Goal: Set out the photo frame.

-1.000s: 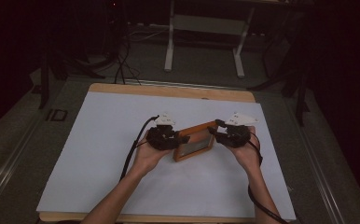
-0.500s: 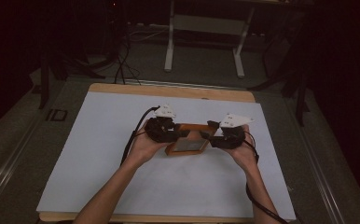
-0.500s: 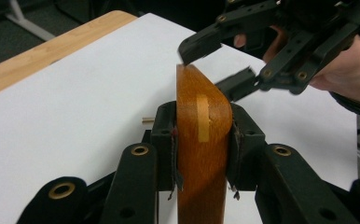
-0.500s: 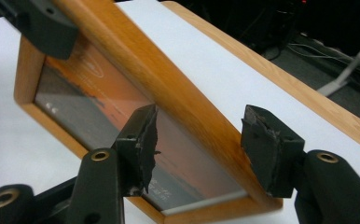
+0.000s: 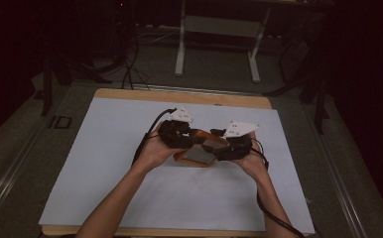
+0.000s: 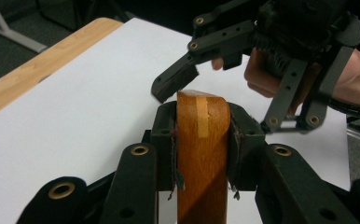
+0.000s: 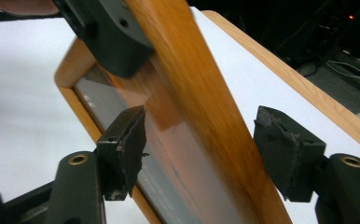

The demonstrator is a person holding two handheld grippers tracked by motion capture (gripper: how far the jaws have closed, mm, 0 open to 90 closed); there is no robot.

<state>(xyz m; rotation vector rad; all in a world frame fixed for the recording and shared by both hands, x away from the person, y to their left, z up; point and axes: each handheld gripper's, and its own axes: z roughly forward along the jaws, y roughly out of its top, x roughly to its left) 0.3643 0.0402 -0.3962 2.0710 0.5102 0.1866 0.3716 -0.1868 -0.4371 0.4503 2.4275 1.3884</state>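
High view: a wooden frame [image 5: 199, 151] with a grey pane is held up over the white counter [image 5: 105, 148], between two hands; the left claw [image 5: 187, 139] is at its left, the right claw [image 5: 219, 148] at its right
Left gripper view: the left claw [image 6: 201, 135] squeezes the frame's [image 6: 201, 154] wooden edge tight between both pads
Right gripper view: the right claw [image 7: 199, 149] has just been opening; its pads stand apart on each side of the frame [image 7: 201, 126]; neither pad presses on the wood
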